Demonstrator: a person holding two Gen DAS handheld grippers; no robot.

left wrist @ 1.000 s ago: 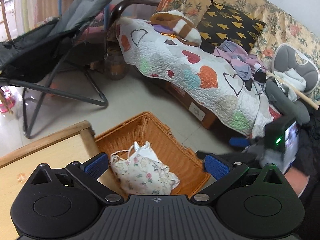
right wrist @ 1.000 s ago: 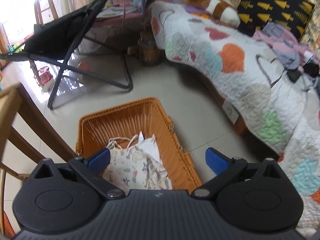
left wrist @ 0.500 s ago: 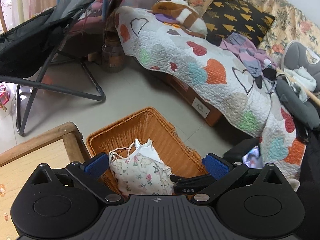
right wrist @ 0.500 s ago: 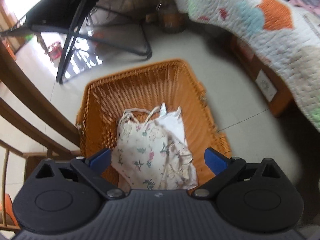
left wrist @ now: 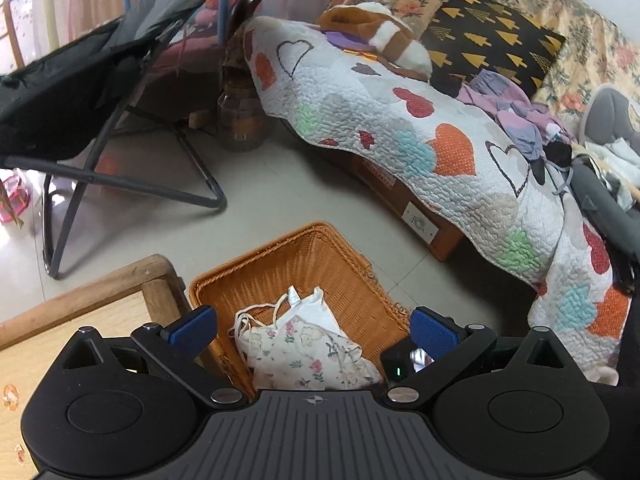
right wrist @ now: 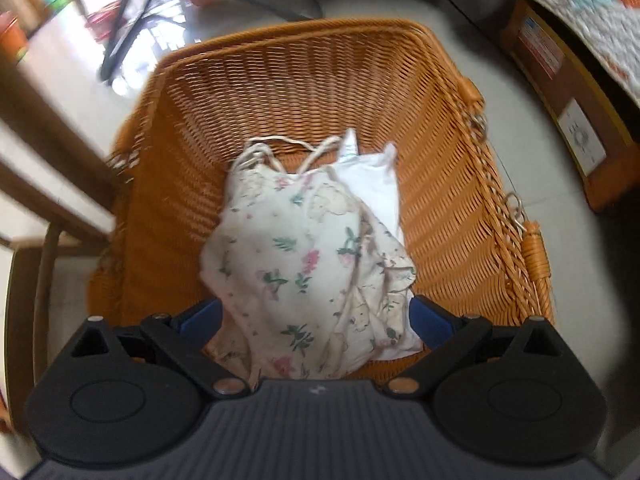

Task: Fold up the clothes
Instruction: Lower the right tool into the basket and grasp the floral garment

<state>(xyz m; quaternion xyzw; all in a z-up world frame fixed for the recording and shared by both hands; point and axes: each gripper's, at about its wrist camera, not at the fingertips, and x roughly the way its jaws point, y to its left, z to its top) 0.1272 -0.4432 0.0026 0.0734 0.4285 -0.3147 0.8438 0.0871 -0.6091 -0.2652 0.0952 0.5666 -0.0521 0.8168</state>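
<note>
Soft daylight, fisheye-warped edges, right wrist view seemingly motion-blurred.

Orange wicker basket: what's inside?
Inside the basket: a floral garment lying over a white garment. Anything beneath them is covered.

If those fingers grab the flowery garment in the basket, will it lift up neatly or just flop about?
Probably flop: the floral garment lies crumpled in soft folds in the wicker basket, so it should droop from wherever it is pinched. It looks thin, so likely light. Its loose straps may dangle, and the white garment beneath might drag along.
</note>
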